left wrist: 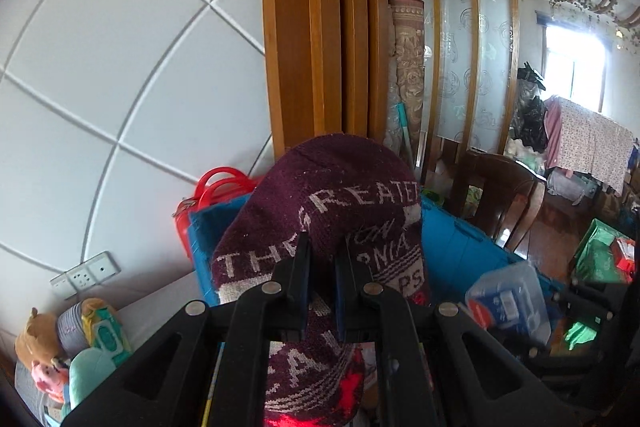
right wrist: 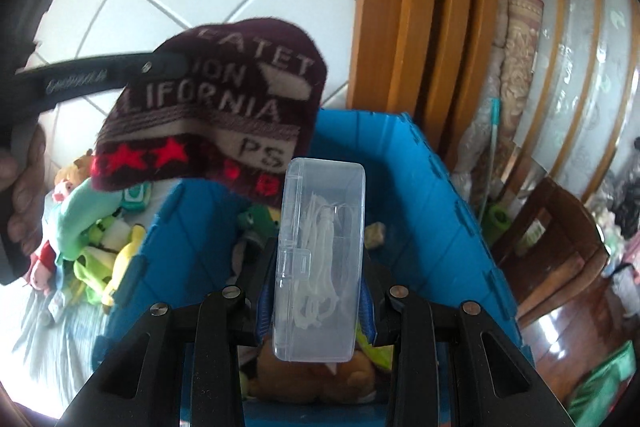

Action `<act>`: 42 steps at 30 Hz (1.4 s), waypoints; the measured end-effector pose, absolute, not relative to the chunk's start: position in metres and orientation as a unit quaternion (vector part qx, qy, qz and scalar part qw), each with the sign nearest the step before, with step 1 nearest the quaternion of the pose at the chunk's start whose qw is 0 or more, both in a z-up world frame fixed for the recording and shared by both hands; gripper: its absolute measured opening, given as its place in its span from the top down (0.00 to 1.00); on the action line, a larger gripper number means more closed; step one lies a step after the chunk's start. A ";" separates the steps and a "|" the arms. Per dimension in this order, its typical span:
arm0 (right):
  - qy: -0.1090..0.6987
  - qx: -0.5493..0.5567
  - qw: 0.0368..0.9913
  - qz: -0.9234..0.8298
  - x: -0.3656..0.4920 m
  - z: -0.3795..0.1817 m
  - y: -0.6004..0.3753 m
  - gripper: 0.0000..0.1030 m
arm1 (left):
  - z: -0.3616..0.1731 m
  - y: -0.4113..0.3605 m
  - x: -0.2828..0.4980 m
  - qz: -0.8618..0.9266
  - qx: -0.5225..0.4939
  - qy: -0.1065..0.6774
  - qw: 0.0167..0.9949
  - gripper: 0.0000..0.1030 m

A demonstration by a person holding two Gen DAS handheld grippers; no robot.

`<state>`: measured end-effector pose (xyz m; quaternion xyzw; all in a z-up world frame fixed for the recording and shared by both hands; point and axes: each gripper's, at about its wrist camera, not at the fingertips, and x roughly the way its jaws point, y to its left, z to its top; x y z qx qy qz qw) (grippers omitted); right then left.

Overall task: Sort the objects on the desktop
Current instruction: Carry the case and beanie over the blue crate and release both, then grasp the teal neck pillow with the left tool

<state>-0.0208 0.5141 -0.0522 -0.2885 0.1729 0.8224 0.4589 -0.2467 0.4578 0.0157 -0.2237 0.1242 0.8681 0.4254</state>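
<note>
My left gripper (left wrist: 323, 247) is shut on a maroon knit hat (left wrist: 320, 195) with white lettering and red stars, held in the air above the blue crate (left wrist: 452, 251). The hat also shows in the right wrist view (right wrist: 224, 115), hanging over the crate's far left corner, with the left gripper (right wrist: 160, 65) pinching it. My right gripper (right wrist: 316, 283) is shut on a clear plastic box (right wrist: 320, 255) of white floss picks, held upright over the blue crate (right wrist: 416, 179). The clear box also shows in the left wrist view (left wrist: 508, 299).
Plush toys (right wrist: 320, 375) lie inside the crate. More soft toys and a wipes pack (right wrist: 100, 239) lie on the bed left of it. A red basket (left wrist: 216, 187) stands behind the crate. A wooden partition (left wrist: 320, 27) and a dark chair (right wrist: 552, 243) stand to the right.
</note>
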 end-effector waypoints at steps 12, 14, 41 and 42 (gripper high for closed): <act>0.162 -0.308 0.471 0.811 -0.023 -0.071 0.545 0.01 | 0.011 0.484 -0.279 0.868 -0.253 0.099 0.416 0.00; 0.166 -0.310 0.468 0.811 -0.022 -0.074 0.546 0.01 | 0.007 0.478 -0.279 0.870 -0.254 0.102 0.411 0.00; 0.116 -0.324 0.363 0.866 -0.193 -0.052 0.436 0.01 | -0.102 0.173 -0.327 0.914 -0.331 0.101 0.214 0.00; 0.114 -0.327 0.359 0.867 -0.203 -0.053 0.430 0.01 | -0.109 0.161 -0.332 0.913 -0.336 0.102 0.209 0.00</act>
